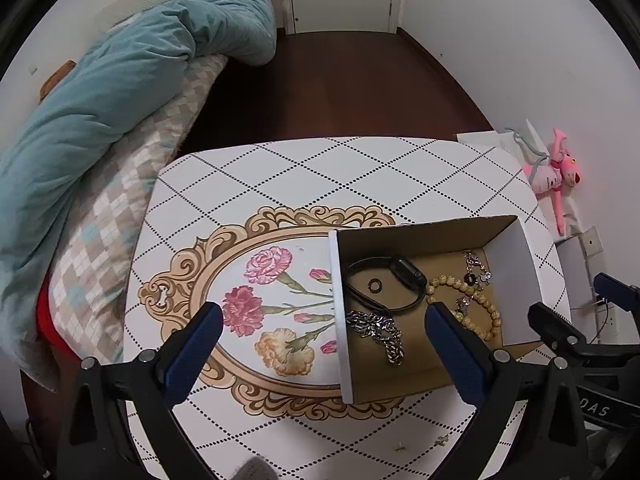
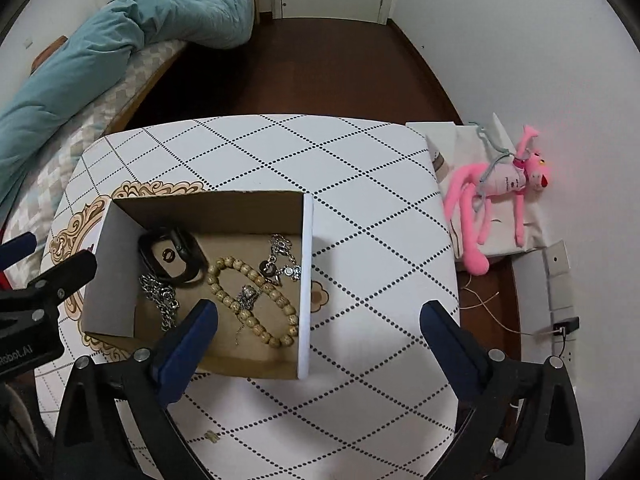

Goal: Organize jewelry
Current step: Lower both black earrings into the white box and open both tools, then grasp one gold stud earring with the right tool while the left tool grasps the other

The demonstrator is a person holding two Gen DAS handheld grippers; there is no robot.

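An open cardboard box (image 2: 308, 280) holds all the jewelry: a black watch (image 2: 172, 256) at the back left, a silver chain (image 2: 160, 296) beside it, a beaded bracelet (image 2: 256, 300) in the middle, and silver charms (image 2: 280, 260) at the right.

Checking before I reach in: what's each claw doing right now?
Left claw: open, holding nothing, above the cardboard box.
Right claw: open, holding nothing.

White table (image 2: 360, 208) showing black dotted diamonds and pink carnations (image 1: 260, 292) between the left fingers; brown box (image 2: 256, 216) is holding tan beads (image 2: 256, 300), silver chain (image 1: 376, 332), black band (image 1: 384, 280); pink plush (image 2: 496, 200) is lying beyond the right fingers.
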